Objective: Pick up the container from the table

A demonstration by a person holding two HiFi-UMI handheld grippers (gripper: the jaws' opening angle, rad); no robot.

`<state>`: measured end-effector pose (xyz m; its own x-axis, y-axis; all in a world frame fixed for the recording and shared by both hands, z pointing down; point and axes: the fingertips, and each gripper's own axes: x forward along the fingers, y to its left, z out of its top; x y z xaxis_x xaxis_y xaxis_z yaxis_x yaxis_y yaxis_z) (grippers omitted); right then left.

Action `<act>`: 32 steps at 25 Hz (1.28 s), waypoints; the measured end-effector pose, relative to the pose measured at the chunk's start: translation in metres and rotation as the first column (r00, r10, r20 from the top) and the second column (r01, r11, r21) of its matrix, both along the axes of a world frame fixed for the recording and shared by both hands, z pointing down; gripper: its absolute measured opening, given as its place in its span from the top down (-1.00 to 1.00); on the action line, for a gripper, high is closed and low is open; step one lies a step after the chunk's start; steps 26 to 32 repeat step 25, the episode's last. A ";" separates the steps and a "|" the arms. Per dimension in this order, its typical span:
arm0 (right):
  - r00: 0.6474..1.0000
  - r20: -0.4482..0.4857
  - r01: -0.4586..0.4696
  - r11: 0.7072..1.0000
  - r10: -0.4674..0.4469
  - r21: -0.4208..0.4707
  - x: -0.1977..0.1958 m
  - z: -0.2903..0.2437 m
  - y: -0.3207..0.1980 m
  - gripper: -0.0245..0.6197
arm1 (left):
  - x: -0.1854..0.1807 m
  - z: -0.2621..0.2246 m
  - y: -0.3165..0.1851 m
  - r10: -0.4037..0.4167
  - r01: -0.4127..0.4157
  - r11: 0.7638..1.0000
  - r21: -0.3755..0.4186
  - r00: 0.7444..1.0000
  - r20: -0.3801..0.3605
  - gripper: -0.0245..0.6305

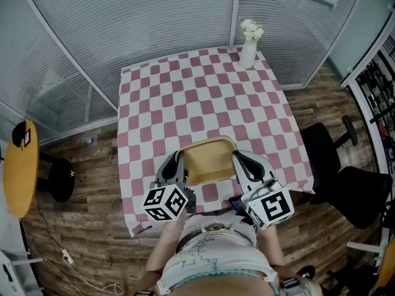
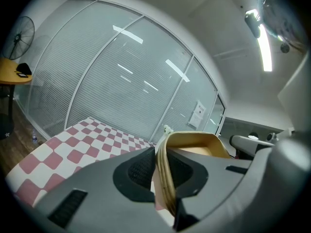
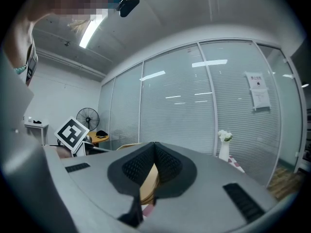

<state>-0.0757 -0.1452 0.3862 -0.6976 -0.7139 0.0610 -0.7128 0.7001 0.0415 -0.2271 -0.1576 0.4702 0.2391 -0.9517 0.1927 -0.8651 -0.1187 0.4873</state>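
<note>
A tan, open-topped container hangs between my two grippers over the near edge of the red-and-white checked table. My left gripper is shut on its left wall, and my right gripper is shut on its right wall. In the left gripper view the black pads pinch the container's thin tan rim, with the tray's inside showing beyond. In the right gripper view the right gripper has its jaws closed on the tan wall.
A white vase with flowers stands at the table's far right corner. A black office chair is on the right. A yellow round table and a black stool are on the left. Glass partitions with blinds run behind.
</note>
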 end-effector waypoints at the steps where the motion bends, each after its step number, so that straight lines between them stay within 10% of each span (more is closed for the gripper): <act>1: 1.000 -0.002 0.001 1.000 -0.001 -0.002 -0.001 0.000 0.000 0.95 | 0.000 0.001 0.000 -0.001 0.001 1.000 -0.001 1.000 0.000 0.78; 32: 1.000 0.001 0.017 1.000 -0.017 -0.021 -0.006 0.006 0.001 0.95 | -0.002 0.003 0.000 0.004 -0.004 1.000 -0.005 1.000 -0.001 0.78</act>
